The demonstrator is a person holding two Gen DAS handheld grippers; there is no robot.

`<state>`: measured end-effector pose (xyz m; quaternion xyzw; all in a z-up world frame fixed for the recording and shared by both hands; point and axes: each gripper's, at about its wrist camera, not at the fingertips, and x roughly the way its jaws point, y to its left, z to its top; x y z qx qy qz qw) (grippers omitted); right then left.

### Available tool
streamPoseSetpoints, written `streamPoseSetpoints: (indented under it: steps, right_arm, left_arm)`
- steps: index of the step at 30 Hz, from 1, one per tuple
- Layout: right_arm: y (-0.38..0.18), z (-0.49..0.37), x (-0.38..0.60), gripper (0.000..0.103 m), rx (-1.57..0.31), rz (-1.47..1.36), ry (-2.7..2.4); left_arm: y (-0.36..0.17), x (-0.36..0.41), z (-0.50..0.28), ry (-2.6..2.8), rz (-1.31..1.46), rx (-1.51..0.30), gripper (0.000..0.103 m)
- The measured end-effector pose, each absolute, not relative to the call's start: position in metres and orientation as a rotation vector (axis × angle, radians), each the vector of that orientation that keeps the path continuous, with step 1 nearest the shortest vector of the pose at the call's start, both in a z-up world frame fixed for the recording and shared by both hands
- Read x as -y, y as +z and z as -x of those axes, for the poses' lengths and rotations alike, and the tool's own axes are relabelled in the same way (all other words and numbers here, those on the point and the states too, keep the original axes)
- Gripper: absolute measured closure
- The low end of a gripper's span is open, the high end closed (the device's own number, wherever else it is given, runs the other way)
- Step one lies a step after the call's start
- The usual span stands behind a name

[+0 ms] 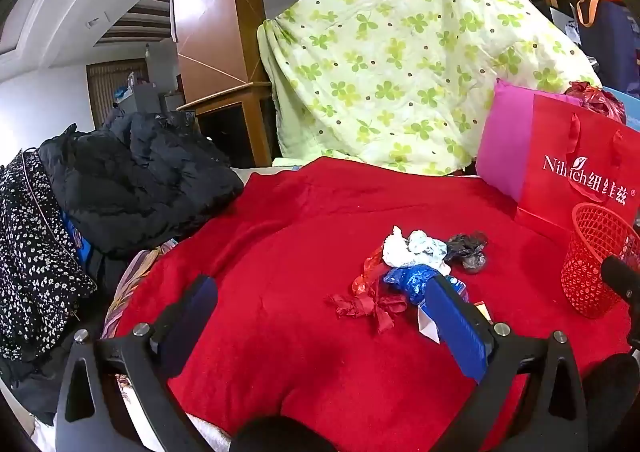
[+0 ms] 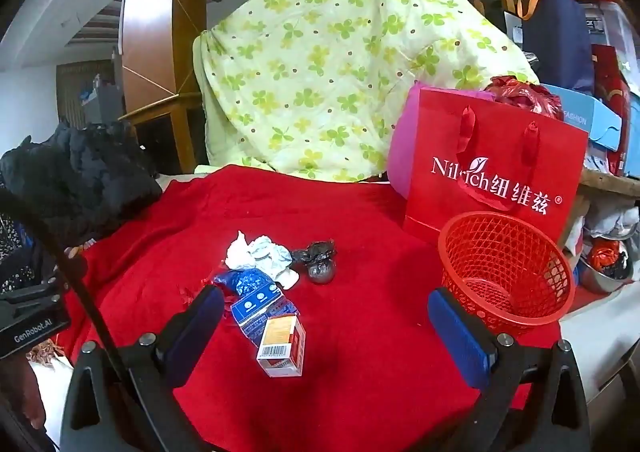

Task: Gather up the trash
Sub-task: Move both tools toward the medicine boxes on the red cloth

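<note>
- left gripper (image 1: 320, 316) and right gripper (image 2: 326, 326): jaws wide, nothing held
- trash pile (image 2: 272, 272) on red blanket (image 2: 360, 372), left of empty red basket (image 2: 504, 272)
- risk: light basket tips if nudged; crumpled wraps, possibly tangled, may drag along

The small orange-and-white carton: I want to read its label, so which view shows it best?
The right wrist view: the small orange-and-white carton lies unobstructed on the red blanket, barcode visible. In the left wrist view only an orange corner peeks from behind a finger of the left hand-held gripper.
</note>
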<state>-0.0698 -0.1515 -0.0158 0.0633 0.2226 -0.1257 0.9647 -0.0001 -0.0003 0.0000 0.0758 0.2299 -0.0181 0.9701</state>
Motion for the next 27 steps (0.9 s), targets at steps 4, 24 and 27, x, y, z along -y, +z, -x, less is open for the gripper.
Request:
streamPoseSetpoints:
  steps: [4,24,27]
  right_arm:
    - [-0.013,0.077,0.154,0.0,-0.431,-0.142,-0.261]
    - [-0.063,0.138,0.109,0.0,-0.484,-0.178,-0.207]
    - [-0.067,0.149,0.104,0.0,-0.471,-0.178,-0.197]
  left_arm:
    - [0.0,0.002,-0.001,-0.032,-0.154,-0.466,0.0]
    - [-0.01,-0.008,0.014,-0.03,-0.142,-0.474,0.0]
    - [-0.01,-0.013,0.015,-0.022,-0.13,-0.472,0.0]
